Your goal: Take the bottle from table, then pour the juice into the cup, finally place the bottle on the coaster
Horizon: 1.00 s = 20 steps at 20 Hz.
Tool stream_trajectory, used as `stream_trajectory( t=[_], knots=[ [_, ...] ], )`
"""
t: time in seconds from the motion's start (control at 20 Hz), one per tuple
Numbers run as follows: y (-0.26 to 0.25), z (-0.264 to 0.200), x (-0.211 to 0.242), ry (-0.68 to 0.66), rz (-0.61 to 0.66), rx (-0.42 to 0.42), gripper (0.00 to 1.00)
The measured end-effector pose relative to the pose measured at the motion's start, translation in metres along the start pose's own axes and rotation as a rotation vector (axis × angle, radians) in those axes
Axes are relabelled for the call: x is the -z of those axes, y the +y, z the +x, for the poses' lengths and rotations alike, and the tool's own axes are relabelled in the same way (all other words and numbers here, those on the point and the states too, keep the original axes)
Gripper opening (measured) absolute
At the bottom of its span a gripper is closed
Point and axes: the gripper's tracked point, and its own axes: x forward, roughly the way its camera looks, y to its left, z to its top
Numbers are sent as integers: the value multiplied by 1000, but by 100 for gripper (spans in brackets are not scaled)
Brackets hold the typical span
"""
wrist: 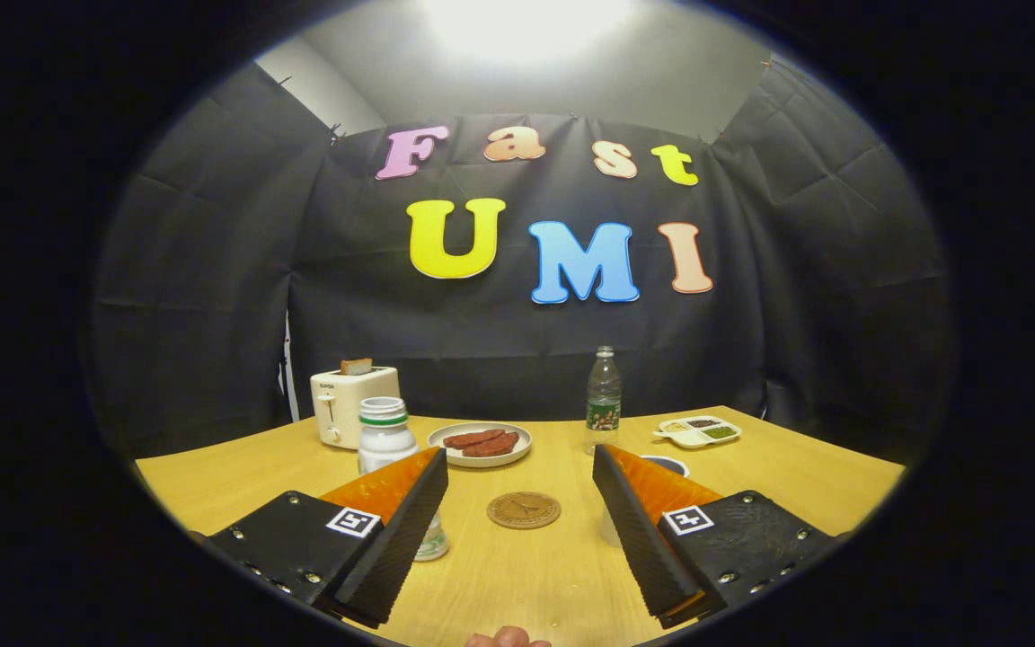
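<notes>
The wooden table (751, 485) spreads out pale and broad under the lamp, and everything sits on it; at the far left corner stands a cream toaster (351, 404) with a slice of bread (357, 366) poking out of its slot; near the back edge, right of the middle, a clear bottle (604, 398) stands upright with its cap on, well beyond the fingers and apart from everything else. In front of the toaster is a white jar (384, 438) with a green band under its lid, its lower part hidden behind the left finger; beside it, toward the middle, a white plate (480, 444) carries dark reddish pieces; off to the right lies a small divided tray (700, 432) with bits of food in its compartments. The gripper (520, 476) hangs above the near edge with its fingers spread wide, nothing between them but bare tabletop and the round brown coaster (524, 509), which lies flat just ahead of the gap; tucked behind the right finger is the dark rim of a cup (667, 464), mostly hidden; at the very front a fingertip (507, 638) of the person's hand peeks up.
</notes>
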Motion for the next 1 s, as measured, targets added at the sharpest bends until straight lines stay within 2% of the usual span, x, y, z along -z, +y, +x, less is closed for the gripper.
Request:
stream_trajectory(
  t=[0.25,0.5,0.7,1.0],
  knots=[
    [46,7,19,23,-64,-29,99],
    [83,37,35,28,-76,-45,98],
    [91,62,51,61,-105,-34,98],
    [96,80,57,59,-82,-35,97]
  ],
)
